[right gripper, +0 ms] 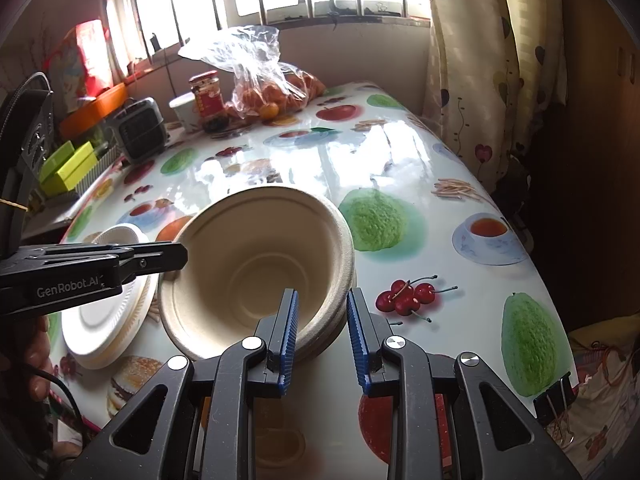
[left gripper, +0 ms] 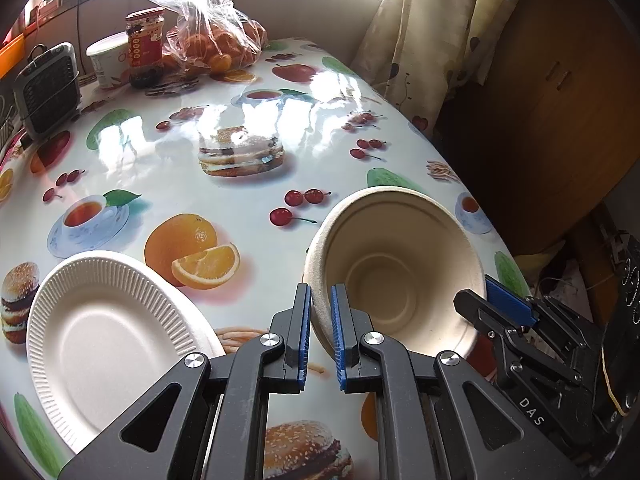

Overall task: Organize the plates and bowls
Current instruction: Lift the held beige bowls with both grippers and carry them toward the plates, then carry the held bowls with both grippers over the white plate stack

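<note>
Nearest the lens, left tool (left gripper: 320, 292), black with blue ribbed pads, pinching the near left rim of the bowl (left gripper: 400, 272), one pad inside the wall and one outside

Right tool (right gripper: 322, 296) likewise closed on the bowl, at its near right rim: left pad against the inner wall, right pad against the outer edge, layered rims between, so seemingly more than one bowl nested there

Beige and ribless, tilted with its mouth toward both cameras, held between the two tools over the near right part of the tabletop (left gripper: 180, 184); cannot tell whether its base touches the cloth

Just left of the bowl, near the front edge, white fluted plate (left gripper: 112, 328), lying flat; in the right wrist view, shown as the top of a short stack

Glossy cloth printed with burgers, oranges, cherries and teacups, bright with window glare in the middle

Far left: small grey fan heater (left gripper: 50, 88), white paper cup (left gripper: 106, 60), red-labelled jar (left gripper: 145, 48) and, just right of the jar, clear plastic bag of oranges (left gripper: 216, 40)

Beyond the right edge, patterned curtain (left gripper: 420, 40), with a dark wooden cabinet beside it
</note>
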